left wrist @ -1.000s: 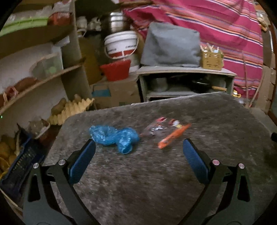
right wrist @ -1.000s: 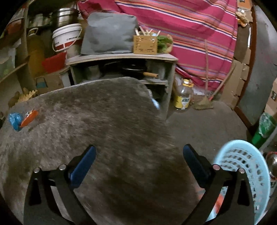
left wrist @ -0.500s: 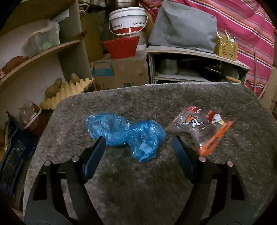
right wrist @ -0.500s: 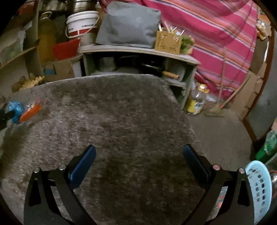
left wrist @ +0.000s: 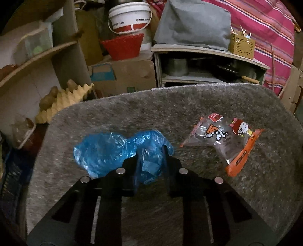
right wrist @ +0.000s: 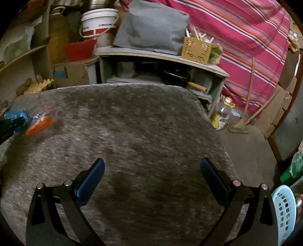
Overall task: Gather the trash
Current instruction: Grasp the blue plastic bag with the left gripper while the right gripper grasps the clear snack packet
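A: Far left first. What's on the grey rug (left wrist: 189,106)?

B: A crumpled blue plastic bag (left wrist: 106,149), long axis running left to right across the rug, its right-hand lump bunched between the two fingers of the left gripper (left wrist: 150,151). The jaws are closing, with the plastic already pinched between the pads.

A: And to its right?

B: An orange and clear snack wrapper (left wrist: 223,140), lying flat just beside the bag without touching it. Its long axis runs diagonally, the orange end pointing toward the near right, the other toward the far left.

A: Does the right camera show them?

B: Yes, both small at the rug's left edge. The right gripper (right wrist: 151,177) hovers over bare rug well apart from them, jaws spread wide, nothing between.

A: Containers?

B: A white bucket (left wrist: 129,17) standing on a red basket (left wrist: 122,46); their contents are hidden. A tan slotted box (right wrist: 196,47) on the shelf holds upright sticks. At far right, a light blue basket (right wrist: 284,206) sits on the floor; I cannot tell what it holds.
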